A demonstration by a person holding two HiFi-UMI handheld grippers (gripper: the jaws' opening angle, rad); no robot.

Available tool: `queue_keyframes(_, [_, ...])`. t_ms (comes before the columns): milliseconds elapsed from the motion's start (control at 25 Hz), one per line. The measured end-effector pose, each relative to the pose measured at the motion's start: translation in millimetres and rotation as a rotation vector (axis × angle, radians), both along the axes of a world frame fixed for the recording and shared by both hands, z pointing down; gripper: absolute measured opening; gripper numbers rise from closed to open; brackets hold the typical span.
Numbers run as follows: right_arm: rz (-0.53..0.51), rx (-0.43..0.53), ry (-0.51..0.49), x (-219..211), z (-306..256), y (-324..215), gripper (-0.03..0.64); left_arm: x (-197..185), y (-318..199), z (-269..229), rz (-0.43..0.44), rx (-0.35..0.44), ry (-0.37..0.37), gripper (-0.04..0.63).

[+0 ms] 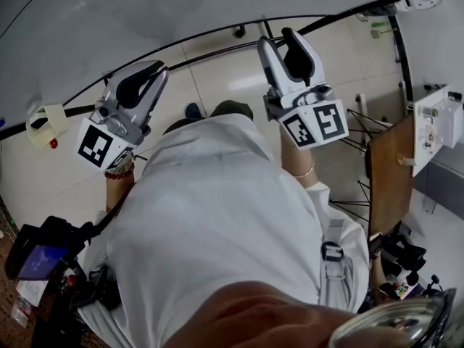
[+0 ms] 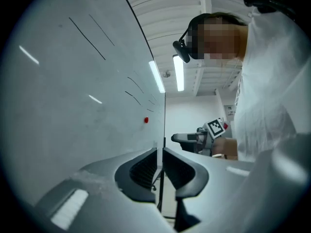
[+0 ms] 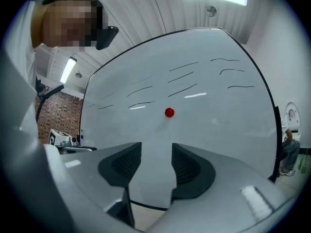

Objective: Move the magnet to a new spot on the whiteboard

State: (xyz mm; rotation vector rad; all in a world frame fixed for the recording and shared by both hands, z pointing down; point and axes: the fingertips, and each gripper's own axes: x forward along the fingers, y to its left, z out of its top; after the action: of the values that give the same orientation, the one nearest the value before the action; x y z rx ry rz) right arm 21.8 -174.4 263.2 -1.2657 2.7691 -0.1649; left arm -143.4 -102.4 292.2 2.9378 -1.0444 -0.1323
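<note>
Magnet point(image 3: 169, 112) on whiteboard point(image 3: 218, 130), far from edges

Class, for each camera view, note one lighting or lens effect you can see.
Head view: the fisheye bows the edge of the whiteboard into an arc. Left gripper view: bright reflections streak the whiteboard. Right gripper view: dark corners, glare beside the magnet.

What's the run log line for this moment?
right tongs: open, empty, facing magnet | left tongs: shut, empty | magnet: on whiteboard, untouched
</note>
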Motion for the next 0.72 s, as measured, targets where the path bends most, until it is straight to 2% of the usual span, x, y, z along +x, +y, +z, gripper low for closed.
queue_keyframes(120, [0.037, 0.031, 0.026, 19, -15, -6, 0.181, 26, 5, -7, 0.091, 0.018, 0.029, 0.038])
queue_keyframes(280, [0.056, 0.102, 0.111, 49, -33, -19, 0.169, 59, 1, -2, 0.073, 0.024, -0.01, 0.038])
queue_keyframes(480, [0.051, 0.161, 0.189, 29, -41, -34, 0.169, 60, 1, 3, 0.074, -0.006, 0.004, 0.008])
queue_keyframes(600, [0.082, 0.203, 0.198, 22, -48, -40, 0.169, 56, 4, 5, 0.071, -0.008, -0.028, 0.008])
queue_keyframes(720, [0.087, 0.242, 0.201, 13, -54, -41, 0.169, 52, 3, -2, 0.048, -0.002, 0.0, 0.006])
